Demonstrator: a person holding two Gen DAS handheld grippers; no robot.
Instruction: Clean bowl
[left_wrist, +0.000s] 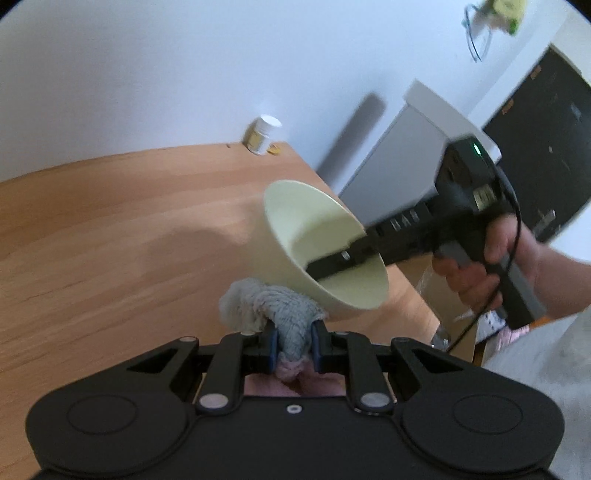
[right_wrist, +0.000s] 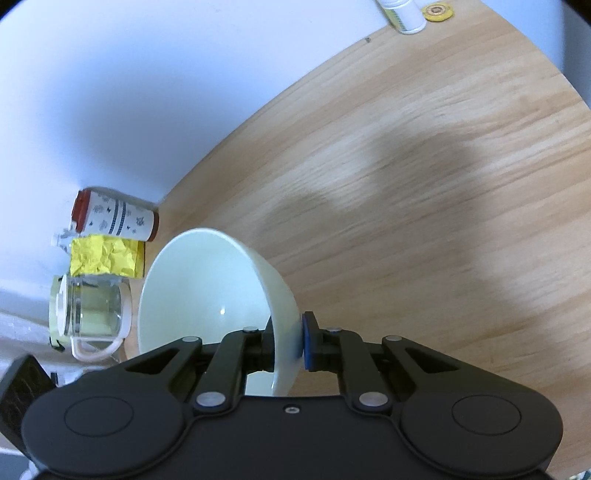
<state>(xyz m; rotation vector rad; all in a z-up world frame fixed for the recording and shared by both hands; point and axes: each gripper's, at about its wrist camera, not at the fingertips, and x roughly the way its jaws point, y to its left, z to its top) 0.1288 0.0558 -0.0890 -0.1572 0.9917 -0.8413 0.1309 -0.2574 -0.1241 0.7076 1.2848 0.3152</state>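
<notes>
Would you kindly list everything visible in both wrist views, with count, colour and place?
bowl: one, pale cream, tilted in the air above the table, its wall pinched by the right tool
cloth: one, grey-white, held in the left tool, touching the bowl's outside
table: one, light wood, under everything
white bottle: one, white with yellow label, far table edge by the wall
yellow disc: one, beside that bottle
patterned canister: one, white with red ends, by the wall
yellow paper: one crumpled piece, next to the canister
glass jug: one, clear with white handle, near the bowl
left tool: shut on cloth
right tool: shut on bowl
hand: one, gripping the right tool's handle
</notes>
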